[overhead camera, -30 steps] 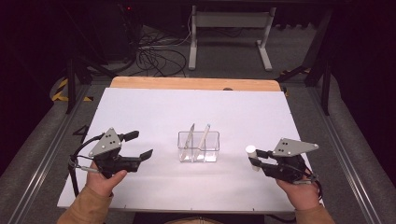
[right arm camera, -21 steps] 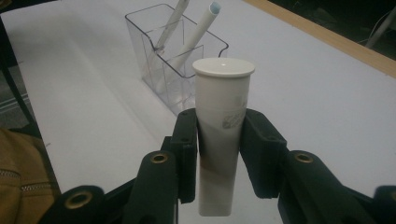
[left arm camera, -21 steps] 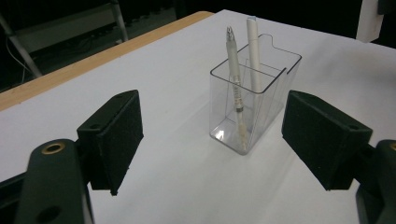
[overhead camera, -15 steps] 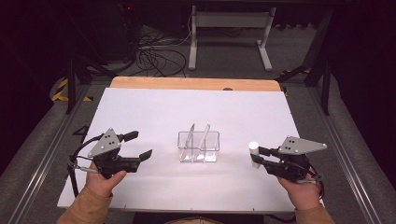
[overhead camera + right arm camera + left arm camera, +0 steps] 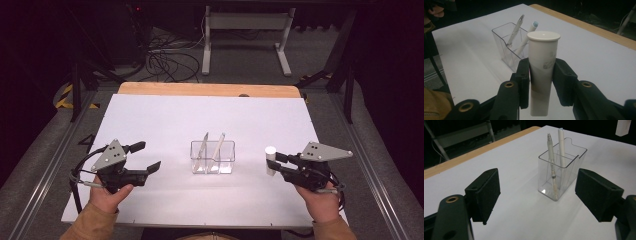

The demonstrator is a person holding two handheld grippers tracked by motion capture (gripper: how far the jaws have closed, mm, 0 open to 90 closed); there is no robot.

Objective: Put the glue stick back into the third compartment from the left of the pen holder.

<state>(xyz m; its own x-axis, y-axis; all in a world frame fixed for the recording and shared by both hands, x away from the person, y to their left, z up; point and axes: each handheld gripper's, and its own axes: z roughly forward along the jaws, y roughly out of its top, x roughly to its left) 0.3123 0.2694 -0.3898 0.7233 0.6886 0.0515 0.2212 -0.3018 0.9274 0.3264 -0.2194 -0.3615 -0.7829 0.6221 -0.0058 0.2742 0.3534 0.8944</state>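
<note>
Where pens (image 5: 554,165) stand: clear holder (image 5: 567,173).

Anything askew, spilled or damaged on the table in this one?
Nothing stands out. The clear holder stands upright mid-table with two pens leaning inside it. The right gripper clamps a white capped tube upright, and the left gripper is open with nothing between its jaws.
</note>
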